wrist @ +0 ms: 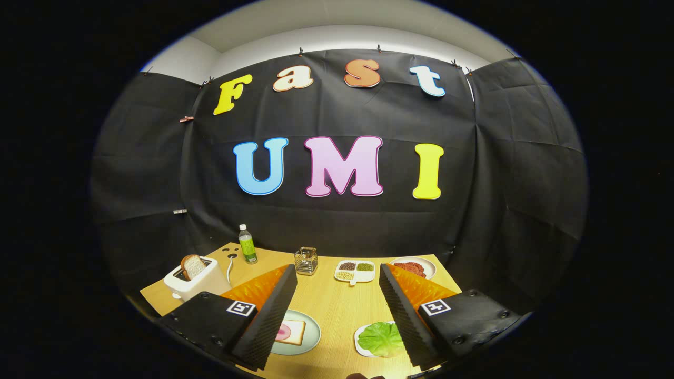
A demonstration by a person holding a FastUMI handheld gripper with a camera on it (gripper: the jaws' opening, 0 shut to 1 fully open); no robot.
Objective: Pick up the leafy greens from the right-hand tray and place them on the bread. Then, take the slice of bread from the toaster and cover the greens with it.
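My gripper [337,279] hangs above the wooden table, open, with nothing between its fingers. Below the right finger lies the leafy green [380,338] on a small white tray [360,342], partly hidden by that finger. Beside the left finger a pale plate [310,339] carries a slice of bread [293,332] with a pink slice of ham on it. A white toaster [197,281] stands left of the left finger, and a slice of bread [192,266] sticks up out of its slot.
Beyond the fingers stand a green-labelled bottle [247,245], a small wire holder [306,260], a divided white dish of beans and grains [355,270] and a plate of red slices [416,267]. The toaster's cord trails toward the back wall.
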